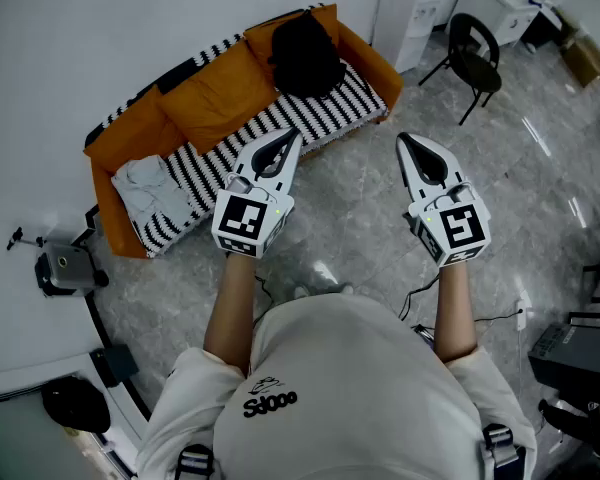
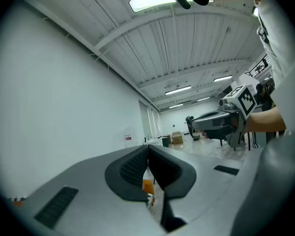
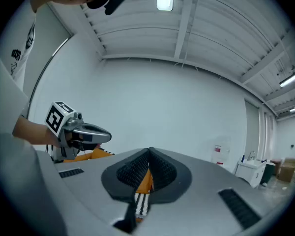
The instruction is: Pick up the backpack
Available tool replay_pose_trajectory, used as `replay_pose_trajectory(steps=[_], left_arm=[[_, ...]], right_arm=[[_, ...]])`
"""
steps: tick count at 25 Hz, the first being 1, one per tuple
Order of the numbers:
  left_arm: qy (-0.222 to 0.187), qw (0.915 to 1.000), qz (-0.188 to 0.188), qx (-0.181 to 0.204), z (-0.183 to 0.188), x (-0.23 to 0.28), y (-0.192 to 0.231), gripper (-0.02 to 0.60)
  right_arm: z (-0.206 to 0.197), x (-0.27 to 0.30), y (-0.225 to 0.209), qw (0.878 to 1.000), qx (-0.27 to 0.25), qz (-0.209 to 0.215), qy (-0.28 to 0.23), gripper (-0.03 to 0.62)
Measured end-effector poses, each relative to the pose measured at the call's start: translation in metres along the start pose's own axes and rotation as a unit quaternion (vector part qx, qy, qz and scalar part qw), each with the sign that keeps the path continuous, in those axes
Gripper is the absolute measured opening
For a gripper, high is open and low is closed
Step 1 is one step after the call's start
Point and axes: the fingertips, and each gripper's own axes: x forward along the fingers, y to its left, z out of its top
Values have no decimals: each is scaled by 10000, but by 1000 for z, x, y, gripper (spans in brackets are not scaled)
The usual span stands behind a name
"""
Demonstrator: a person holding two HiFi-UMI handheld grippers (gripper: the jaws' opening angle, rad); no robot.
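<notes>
A black backpack point(image 1: 305, 56) sits at the right end of an orange sofa point(image 1: 220, 98) with a black-and-white striped seat, against the far wall. Both grippers are held level at chest height, well short of the sofa. My left gripper point(image 1: 292, 135) is shut with nothing between its jaws; its tip points toward the sofa's front edge. My right gripper point(image 1: 404, 140) is also shut and empty, over the bare floor to the right of the sofa. In the left gripper view the right gripper point(image 2: 194, 123) shows at the right. The right gripper view shows the left gripper point(image 3: 107, 134) at the left.
A grey cloth point(image 1: 155, 190) lies on the sofa's left end beside orange cushions point(image 1: 212, 93). A black chair point(image 1: 474, 50) stands at the back right near white cabinets point(image 1: 412, 10). Equipment point(image 1: 68, 268) and cables sit on the marble floor at the left.
</notes>
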Motion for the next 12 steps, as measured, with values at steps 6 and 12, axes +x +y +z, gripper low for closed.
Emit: replay_pose_trajectory(steps=[6,12], left_arm=[[-38,9999,-51,-140,-4,2,-1,21],[59,9999,-75,-120,-8,9,-3,22]], right_arm=[[4,5,3,10000,21,58,-29,34],[-4,6,-7,9999,98,33,22,34]])
